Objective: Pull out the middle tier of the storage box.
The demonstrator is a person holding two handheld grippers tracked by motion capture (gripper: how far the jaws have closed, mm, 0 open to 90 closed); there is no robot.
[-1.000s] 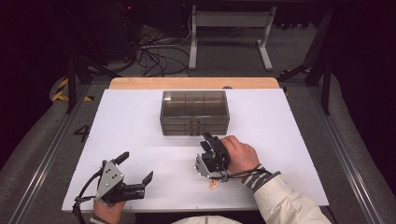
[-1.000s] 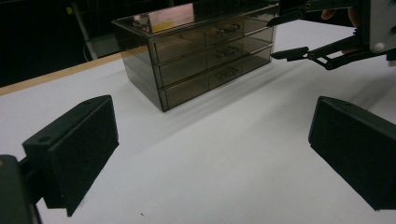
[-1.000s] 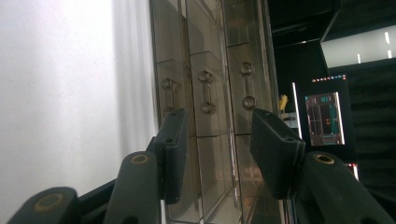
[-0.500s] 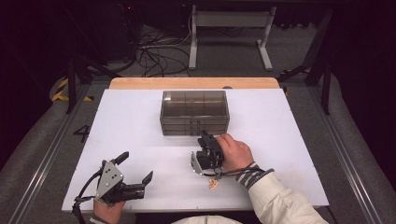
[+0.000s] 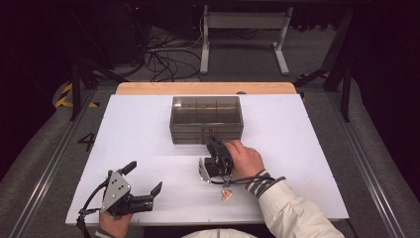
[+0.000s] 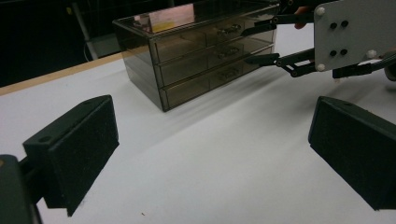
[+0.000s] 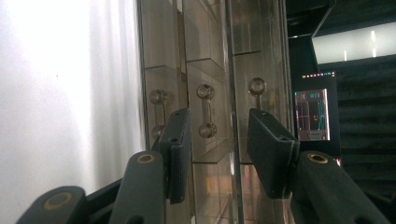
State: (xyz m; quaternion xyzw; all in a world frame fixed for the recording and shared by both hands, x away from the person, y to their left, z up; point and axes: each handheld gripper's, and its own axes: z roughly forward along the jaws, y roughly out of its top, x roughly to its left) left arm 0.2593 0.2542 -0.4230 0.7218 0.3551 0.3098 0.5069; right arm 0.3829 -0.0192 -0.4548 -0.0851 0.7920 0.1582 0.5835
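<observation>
A smoky, see-through plastic drawer box stands toward the far edge of the white tabletop, about midway between its left and right edges, in front of a bare wooden strip along that far edge. It is a squat rectangular chest with three shallow drawers stacked one above another, each with a clear bar handle on two round knobs; the middle handle shows glassy and rounded in the right gripper view. Nothing lies between the box front and the right gripper, which points at that front with its ribbed black jaws set either side of the middle handle, partly spread and just closing in, pads not yet on it. A small tan scrap lies near the near edge, just behind that wrist. The left gripper rests near the near left corner, well apart from the box, its matte block-shaped jaws spread wide on nothing.
</observation>
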